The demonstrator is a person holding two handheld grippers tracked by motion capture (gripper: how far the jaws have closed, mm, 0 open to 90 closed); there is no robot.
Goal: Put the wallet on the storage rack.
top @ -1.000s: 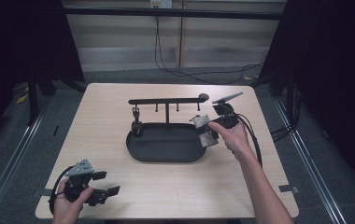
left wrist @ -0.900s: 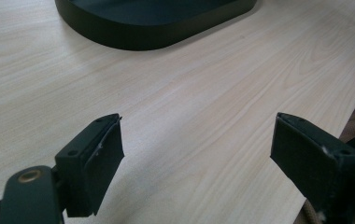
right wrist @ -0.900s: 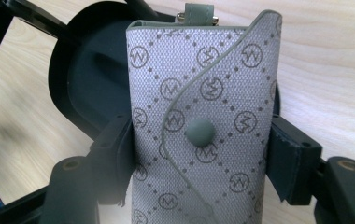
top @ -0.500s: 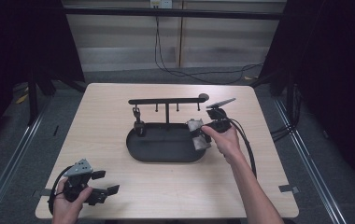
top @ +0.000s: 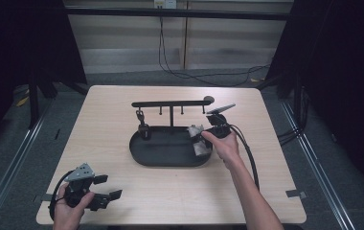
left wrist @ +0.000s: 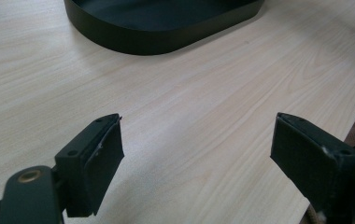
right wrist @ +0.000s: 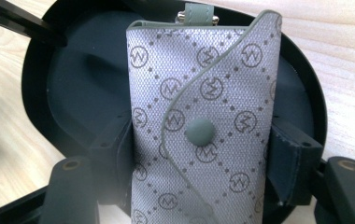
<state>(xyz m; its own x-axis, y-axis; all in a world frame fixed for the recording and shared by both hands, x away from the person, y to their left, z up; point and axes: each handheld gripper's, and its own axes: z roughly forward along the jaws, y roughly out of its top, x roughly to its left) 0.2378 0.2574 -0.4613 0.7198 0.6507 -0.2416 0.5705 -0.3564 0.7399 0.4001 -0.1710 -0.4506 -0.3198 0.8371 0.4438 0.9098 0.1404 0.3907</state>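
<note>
**Right claw lowers key pouch toward tray**

Lower than in the earlier high-view frames, the right claw now sits over the right end of the black oval tray; before, it was up beside the end of the hanger bar.

Worktop: nothing else has shifted. Tray and its rack stand mid-table as before.

Left claw: unmoved, near the front left corner; jaws released, wide apart, nothing between them in the left gripper view.

Right claw: clenched on the grey monogram key pouch, pads pressing both long sides. Snap flap closed, metal ring end at the far side.

Pouch position: above the tray floor at its right end; cannot tell if it touches.

Judgement: a put-down into the tray is in hand; release is not yet made.
</note>
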